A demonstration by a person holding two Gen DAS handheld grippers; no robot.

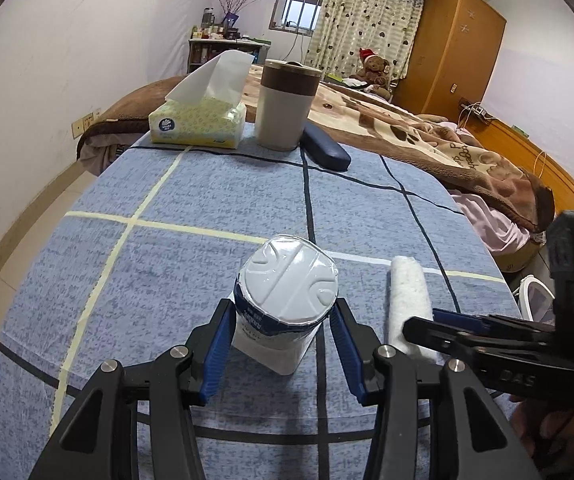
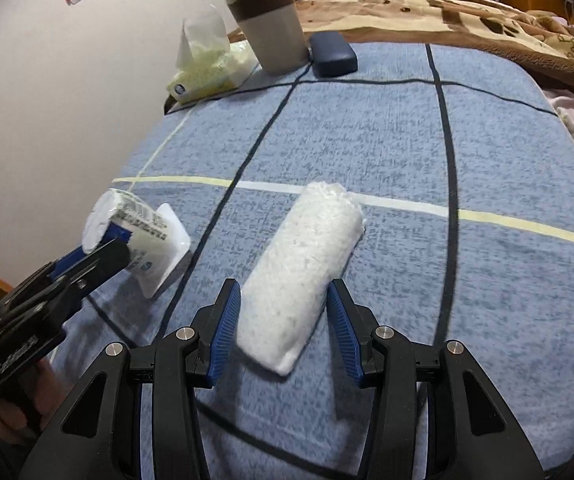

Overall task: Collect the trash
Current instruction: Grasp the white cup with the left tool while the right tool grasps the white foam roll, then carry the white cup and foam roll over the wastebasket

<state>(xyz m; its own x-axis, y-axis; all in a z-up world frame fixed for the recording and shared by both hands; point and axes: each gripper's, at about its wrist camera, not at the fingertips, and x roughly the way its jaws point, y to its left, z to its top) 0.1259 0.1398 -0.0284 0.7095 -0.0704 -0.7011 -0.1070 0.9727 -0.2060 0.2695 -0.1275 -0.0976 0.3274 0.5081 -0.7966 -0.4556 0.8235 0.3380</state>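
Observation:
A crumpled white milk bottle (image 1: pixel 285 300) lies on the blue checked tablecloth (image 1: pixel 207 200), its base toward the left wrist camera. My left gripper (image 1: pixel 283 316) has its blue pads on both sides of the bottle, and the bottle looks squeezed between them; it also shows in the right wrist view (image 2: pixel 139 236). A rolled white towel-like wad (image 2: pixel 303 276) lies on the cloth to the bottle's right. My right gripper (image 2: pixel 283 304) is open, its pads astride the wad's near end without touching.
A yellow tissue box (image 1: pixel 197 120), a grey and brown cup (image 1: pixel 285 104) and a dark blue case (image 1: pixel 327 148) stand at the table's far edge. A bed with a brown blanket (image 1: pixel 427 128) lies beyond. A white bin rim (image 1: pixel 535 296) shows at the right.

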